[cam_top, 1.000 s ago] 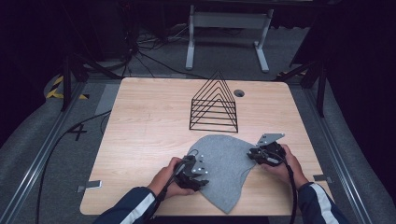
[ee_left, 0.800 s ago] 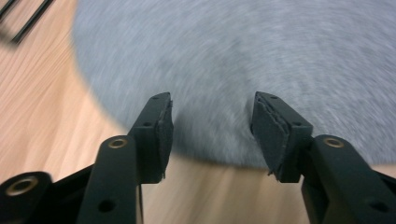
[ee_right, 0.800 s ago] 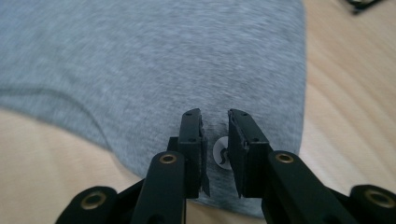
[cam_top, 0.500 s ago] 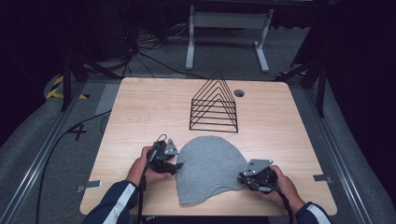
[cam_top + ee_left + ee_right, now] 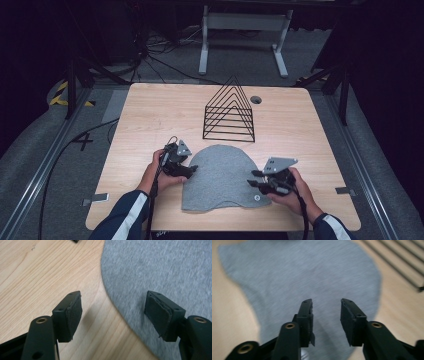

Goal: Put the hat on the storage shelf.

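Observation:
A grey knit hat (image 5: 220, 175) lies flat on the wooden table (image 5: 150, 115), its rounded top pointing away from the person. My left gripper (image 5: 192, 170) sits at the hat's left edge. In the left gripper view it (image 5: 113, 315) is open, straddling that edge, one pad over bare wood (image 5: 37, 272) and the other over grey fabric (image 5: 162, 270). My right gripper (image 5: 252, 179) is at the hat's lower right. In the right gripper view it (image 5: 326, 315) is open just above the hat (image 5: 307, 272), with nothing between its pads.
A black wire rack (image 5: 229, 112) of triangular frames stands just beyond the hat, and its bars (image 5: 402, 262) show in the right gripper view. A small round hole (image 5: 256, 99) sits near the table's far edge. Bare wood lies to the left and right.
The hat went from rumpled to flat and now lies slightly further left. My left gripper moved left off it to its edge. My right gripper came nearer the person.

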Demonstrator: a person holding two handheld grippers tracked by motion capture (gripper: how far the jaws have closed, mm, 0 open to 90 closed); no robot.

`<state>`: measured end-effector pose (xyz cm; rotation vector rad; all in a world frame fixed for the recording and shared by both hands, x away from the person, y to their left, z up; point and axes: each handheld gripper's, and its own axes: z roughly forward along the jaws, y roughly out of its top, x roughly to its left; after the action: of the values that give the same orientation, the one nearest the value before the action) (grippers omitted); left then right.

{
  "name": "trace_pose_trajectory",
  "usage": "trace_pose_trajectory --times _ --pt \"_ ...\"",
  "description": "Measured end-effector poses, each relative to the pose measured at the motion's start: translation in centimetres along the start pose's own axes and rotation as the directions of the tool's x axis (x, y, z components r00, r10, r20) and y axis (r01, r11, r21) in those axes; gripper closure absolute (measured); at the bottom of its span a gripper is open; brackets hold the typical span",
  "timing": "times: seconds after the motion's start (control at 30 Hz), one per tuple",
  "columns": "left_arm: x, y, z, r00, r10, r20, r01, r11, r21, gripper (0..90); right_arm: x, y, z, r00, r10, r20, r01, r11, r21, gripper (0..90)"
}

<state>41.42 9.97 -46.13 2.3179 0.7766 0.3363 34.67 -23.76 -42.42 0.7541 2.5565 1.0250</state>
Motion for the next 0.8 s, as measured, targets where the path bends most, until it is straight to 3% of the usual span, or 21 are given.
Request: trace_pose_trajectory --times 0.03,0.07,0.13,0.27,0.37,0.47,0.57,0.67,0.8 --pt "0.0 0.0 0.0 1.0 0.0 0.0 0.0 1.0 0.0 29.3 -0.9 0.2 0.3 0.9999 0.013 0.004 -0.013 1.0 0.001 56.9" --pt "0.4 0.3 0.0 0.9996 -0.025 0.012 0.026 0.9995 -0.018 29.7 -1.8 0.3 0.7 0.9996 0.025 0.011 -0.025 1.0 0.005 55.5" --pt "0.6 0.4 0.1 0.9999 -0.017 0.005 0.017 0.9998 -0.005 30.5 -3.2 0.6 2.0 0.9989 0.03 0.035 -0.031 0.999 0.024 53.9" --pt "1.2 0.2 0.7 0.9985 -0.04 0.038 0.04 0.9991 0.015 29.0 -4.8 1.5 4.3 0.9981 0.057 0.024 -0.058 0.997 0.047 49.8" --pt "1.2 0.1 0.7 0.9973 -0.052 0.051 0.051 0.9985 0.02 28.2 -5.4 2.0 5.5 0.9965 0.076 0.036 -0.077 0.996 0.05 48.0" --pt "0.9 0.1 0.7 0.9975 -0.037 0.061 0.035 0.9992 0.02 27.9 -5.6 2.1 6.6 0.9943 0.102 0.029 -0.104 0.99 0.091 43.4" --pt "0.5 0.2 0.7 0.9971 -0.017 0.075 0.015 0.9996 0.024 26.9 -5.4 2.0 6.9 0.9932 0.11 0.037 -0.113 0.991 0.078 43.7" --pt "0.0 0.3 0.8 0.9968 -0.01 0.079 0.008 0.9998 0.019 27.0 -5.2 1.5 6.7 0.9936 0.109 0.028 -0.11 0.993 0.048 48.2" --pt "-0.5 0.5 0.7 0.9952 0.015 0.097 -0.018 0.9994 0.03 32.6 -4.9 1.8 6.4 0.9944 0.104 0.02 -0.105 0.991 0.082 56.4"
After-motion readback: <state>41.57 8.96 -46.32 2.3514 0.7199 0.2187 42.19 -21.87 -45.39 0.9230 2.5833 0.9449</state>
